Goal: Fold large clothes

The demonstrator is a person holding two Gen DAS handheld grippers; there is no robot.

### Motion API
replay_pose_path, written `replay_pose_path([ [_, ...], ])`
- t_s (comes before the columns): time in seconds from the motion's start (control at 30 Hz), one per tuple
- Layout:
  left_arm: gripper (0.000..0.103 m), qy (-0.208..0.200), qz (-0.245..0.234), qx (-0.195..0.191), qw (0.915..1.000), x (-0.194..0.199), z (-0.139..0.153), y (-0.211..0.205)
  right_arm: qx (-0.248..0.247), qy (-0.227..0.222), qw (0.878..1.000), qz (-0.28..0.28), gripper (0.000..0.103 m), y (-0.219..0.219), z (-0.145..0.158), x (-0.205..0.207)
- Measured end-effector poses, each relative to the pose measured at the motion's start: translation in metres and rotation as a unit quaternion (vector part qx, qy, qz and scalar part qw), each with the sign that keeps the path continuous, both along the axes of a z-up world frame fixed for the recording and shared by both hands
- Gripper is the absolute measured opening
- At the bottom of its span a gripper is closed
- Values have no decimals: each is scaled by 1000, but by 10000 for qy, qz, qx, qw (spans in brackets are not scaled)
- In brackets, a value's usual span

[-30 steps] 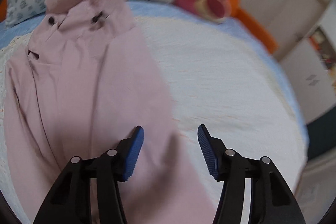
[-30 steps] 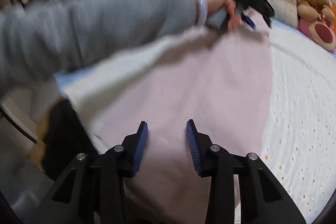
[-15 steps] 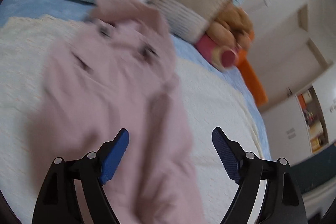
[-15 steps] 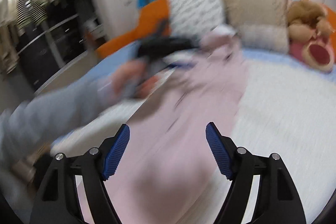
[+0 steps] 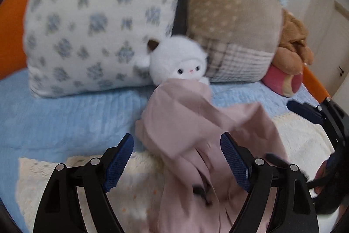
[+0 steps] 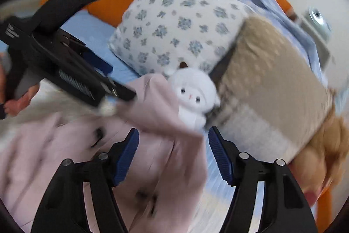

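1. Pink cotton shirt-like garment [image 5: 196,123] is lying lengthwise on the cream textured bedspread [image 5: 65,178], its top edge bunching against the small white plush toy [image 5: 181,62] below the floral pillow [image 5: 91,21].
2. No finished fold is showing; judging by this, folding is barely starting.
3. Left gripper [image 5: 176,163] is hovering, jaws spread, holding nothing.
4. Right gripper [image 6: 173,154] is hovering likewise, jaws spread and gripping nothing.

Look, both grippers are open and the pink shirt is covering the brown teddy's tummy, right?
Nearly. Both the left gripper and right gripper are open, but the pink shirt covers the white plush, not the brown teddy, which sits off at the right by the tan pillow. The left wrist view shows it.
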State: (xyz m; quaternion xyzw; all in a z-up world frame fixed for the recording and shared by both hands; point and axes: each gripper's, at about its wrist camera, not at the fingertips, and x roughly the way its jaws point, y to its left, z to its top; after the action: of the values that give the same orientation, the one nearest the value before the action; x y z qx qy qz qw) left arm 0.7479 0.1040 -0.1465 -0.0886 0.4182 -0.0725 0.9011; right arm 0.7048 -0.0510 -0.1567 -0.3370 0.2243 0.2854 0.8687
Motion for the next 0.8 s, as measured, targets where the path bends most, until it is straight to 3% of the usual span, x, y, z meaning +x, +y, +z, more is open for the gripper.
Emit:
replay_pose_path([
  [0.07, 81, 131, 59, -384, 9992, 16, -17, 6, -509, -98, 9986, -97, 61, 23, -20, 13],
  [0.1, 66, 136, 54, -584, 9982, 20, -25, 7, -680, 25, 9976, -114, 34, 31, -29, 20],
  [0.13, 40, 194, -36, -890, 9958, 22, -36, 7, -873, 346, 9955, -92, 13, 39, -43, 27],
  [0.17, 26, 244, -106, -1053, 9941, 22, -45, 4, -933, 437, 9946, -129, 1, 43, -50, 32],
  [0.23, 14, 218, -166, -1093, 9936, 16, -57, -6, -858, 515, 9950, -47, 1, 38, -58, 20],
  [0.33, 11, 106, -325, -948, 9949, -4, -47, -21, -947, 282, 9950, 165, 1, 22, -53, -5],
  [0.4, 11, 52, -435, -859, 9953, -19, -29, -30, -779, 176, 9968, 102, 1, 6, -35, -15],
  [0.5, 10, -228, -811, -683, 9941, -66, 22, -56, -335, 2, 9993, 158, 1, -17, 5, -35],
  [0.63, 10, -374, -1463, -673, 9862, -138, 69, -86, 424, -52, 9981, 444, 1, -72, 66, -106],
  [0.73, 10, -286, -1660, -1090, 9797, -193, 80, -101, 631, 88, 9958, 651, 1, -109, 81, -169],
  [0.8, 10, -134, -1792, -1160, 9769, -230, 73, -116, 581, 213, 9954, 730, 1, -124, 76, -200],
])
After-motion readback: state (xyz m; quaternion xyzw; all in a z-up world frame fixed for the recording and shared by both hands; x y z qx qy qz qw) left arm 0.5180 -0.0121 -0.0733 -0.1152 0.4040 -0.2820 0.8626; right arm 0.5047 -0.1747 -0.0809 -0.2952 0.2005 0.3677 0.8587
